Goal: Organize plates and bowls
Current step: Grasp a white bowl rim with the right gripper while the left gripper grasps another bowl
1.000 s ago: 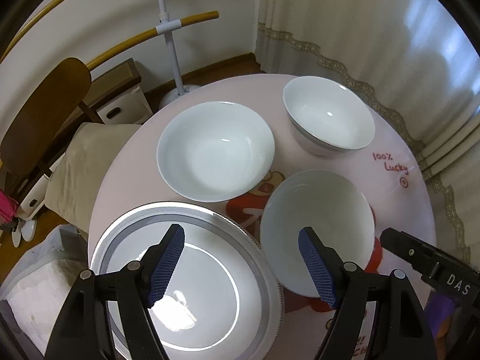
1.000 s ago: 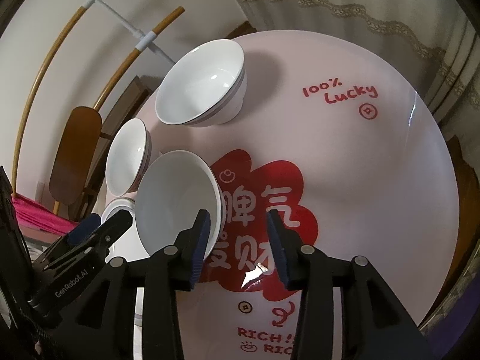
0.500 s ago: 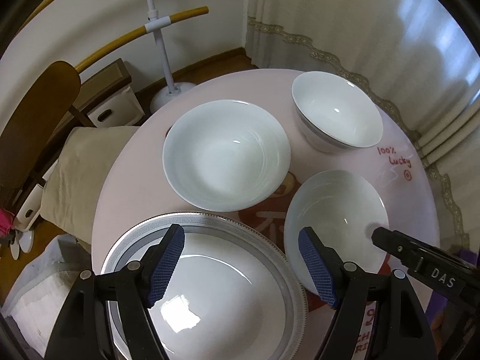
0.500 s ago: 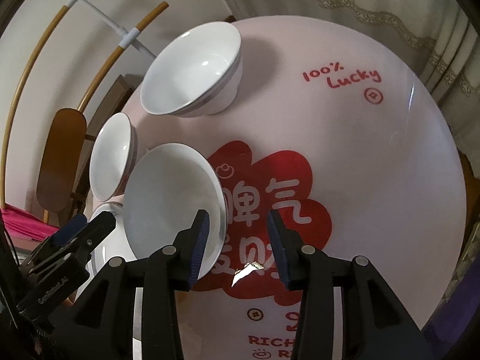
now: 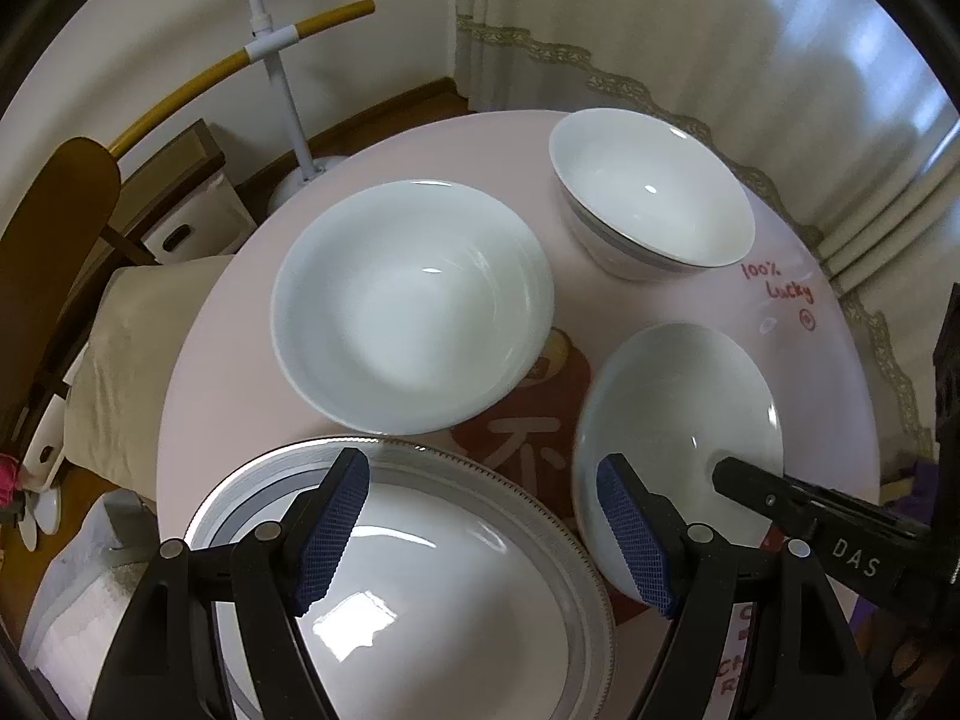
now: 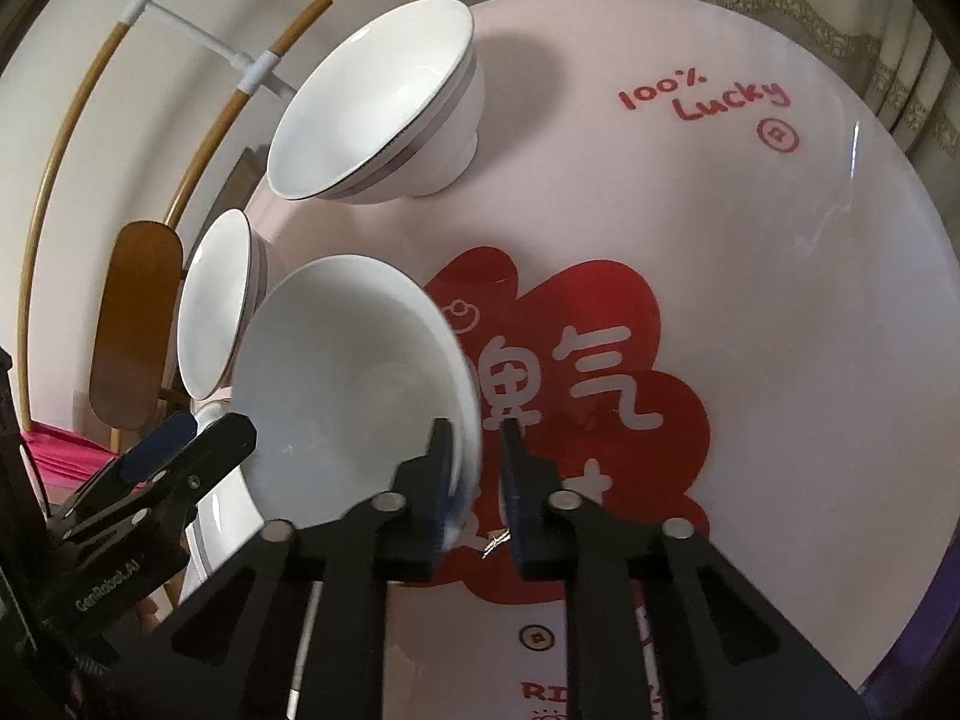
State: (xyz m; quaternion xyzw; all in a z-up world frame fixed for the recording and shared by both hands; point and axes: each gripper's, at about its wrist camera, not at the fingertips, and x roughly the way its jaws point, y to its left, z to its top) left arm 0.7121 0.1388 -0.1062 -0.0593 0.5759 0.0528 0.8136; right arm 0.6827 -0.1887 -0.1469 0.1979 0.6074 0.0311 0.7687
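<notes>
On the round pink table (image 5: 600, 96) stand a wide white bowl (image 5: 414, 312), a deep silver-banded bowl (image 5: 651, 216) and a large silver-rimmed plate (image 5: 432, 576). A third white bowl (image 5: 678, 432) sits near right. My left gripper (image 5: 480, 528) is open and empty above the plate. My right gripper (image 6: 474, 480) straddles the rim of that bowl (image 6: 348, 384), one finger inside and one outside, with a gap showing; the bowl looks tilted. The deep bowl (image 6: 384, 102) and the wide bowl (image 6: 219, 300) lie beyond it.
A wooden chair (image 5: 54, 252) with a beige cushion stands left of the table. A white stand with yellow hoops (image 5: 270, 48) is behind it. Curtains (image 5: 720, 30) hang at the back right. Red lettering and a red picture (image 6: 576, 384) cover the tabletop.
The right gripper has narrowed around the near bowl's rim and the bowl has tipped up. The left gripper has shifted forward over the plate, still open.
</notes>
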